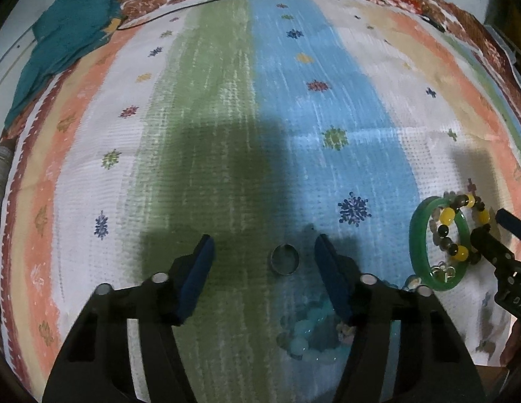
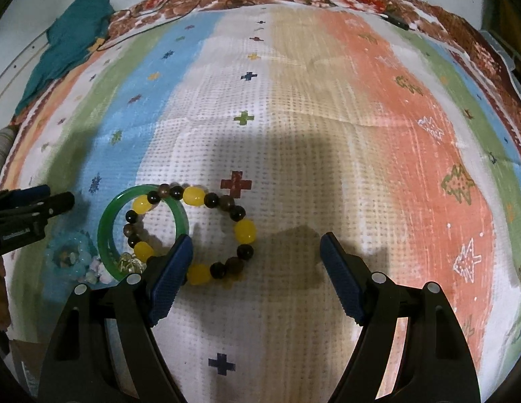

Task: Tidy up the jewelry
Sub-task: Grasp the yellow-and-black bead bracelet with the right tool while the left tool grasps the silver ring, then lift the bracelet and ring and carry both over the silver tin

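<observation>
A: So, starting on the left: the left gripper (image 1: 264, 248) hangs above the striped cloth (image 1: 227, 100) with its pads spread and nothing pinched. A small metal ring (image 1: 285, 259) lies flat between the fingertips, nearer the right-hand pad but touching neither.

B: And the pale blue bead bracelet (image 1: 309, 329)?

A: It sits under that gripper, close to the base of its right finger. Off to the right of it lie the green bangle (image 1: 418, 235) and the yellow-and-brown bead bracelet (image 1: 457, 231), the beads draped across the bangle.

B: The right gripper (image 2: 257, 245)?

A: Spread wide too, holding nothing. The yellow-and-brown bracelet lies in front of its left finger (image 2: 173, 268), which covers part of the loop; the bangle is further left of that finger.

B: Which step, then?

A: I'd judge a pick-up is being lined up, the ring for the left. The next move calls for lowering until the pads straddle the ring, then a gentle close. It's thin and flat, so it could slip aside.
</observation>
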`<state>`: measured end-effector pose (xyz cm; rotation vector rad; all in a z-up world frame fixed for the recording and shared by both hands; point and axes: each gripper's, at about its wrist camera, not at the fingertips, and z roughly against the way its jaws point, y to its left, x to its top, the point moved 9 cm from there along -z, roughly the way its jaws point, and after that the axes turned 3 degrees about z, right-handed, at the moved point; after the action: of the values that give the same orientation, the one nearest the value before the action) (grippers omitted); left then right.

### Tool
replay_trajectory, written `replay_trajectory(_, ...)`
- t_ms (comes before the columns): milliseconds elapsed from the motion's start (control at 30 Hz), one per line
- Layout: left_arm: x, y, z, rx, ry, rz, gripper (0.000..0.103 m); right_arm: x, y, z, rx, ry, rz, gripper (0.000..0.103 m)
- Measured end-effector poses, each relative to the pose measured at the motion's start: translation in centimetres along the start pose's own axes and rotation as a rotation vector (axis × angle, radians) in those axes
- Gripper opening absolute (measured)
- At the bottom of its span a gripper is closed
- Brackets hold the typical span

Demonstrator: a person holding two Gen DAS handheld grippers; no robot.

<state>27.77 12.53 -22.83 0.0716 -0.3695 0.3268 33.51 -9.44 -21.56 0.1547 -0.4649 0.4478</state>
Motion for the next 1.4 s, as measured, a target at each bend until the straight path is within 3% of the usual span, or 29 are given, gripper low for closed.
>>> replay_trajectory(133,-0.2,-0.5,-0.1,-0.012,0.0,-0.02,0.04,0.0,-0.1,0.0,0.006,-0.003,0.004,0.055)
replay_trajectory(200,-0.2,-0.7,-0.1,-0.017,0.001,-0.026,0.029,0.0,-0.4,0.1,0.002,-0.006,0.001,0.033)
replay_trajectory(233,-0.2,-0.7,0.0,-0.02,0.001,-0.025,0.021,0.1,-0.5,0.1,0.006,-0.006,-0.004,0.03)
replay_trajectory(300,-0.3,-0.6,0.0,-0.024,0.0,-0.024,0.018,0.1,-0.6,0.1,0.027,-0.004,-0.011,0.013)
replay_trajectory(500,-0.1,-0.3,0.7,-0.029,-0.012,-0.018,0.018,-0.1,-0.3,0.6,0.039,-0.013,-0.001,0.013)
replay_trajectory(900,-0.4,-0.8,4.3,-0.027,-0.087,-0.047,0.018,0.5,1.2,5.7,0.016,-0.126,0.053,0.013)
replay_trajectory(1400,-1.6,-3.4,10.8,-0.096,-0.182,-0.077,0.018,0.1,2.1,10.6,0.01,-0.215,0.072,0.013)
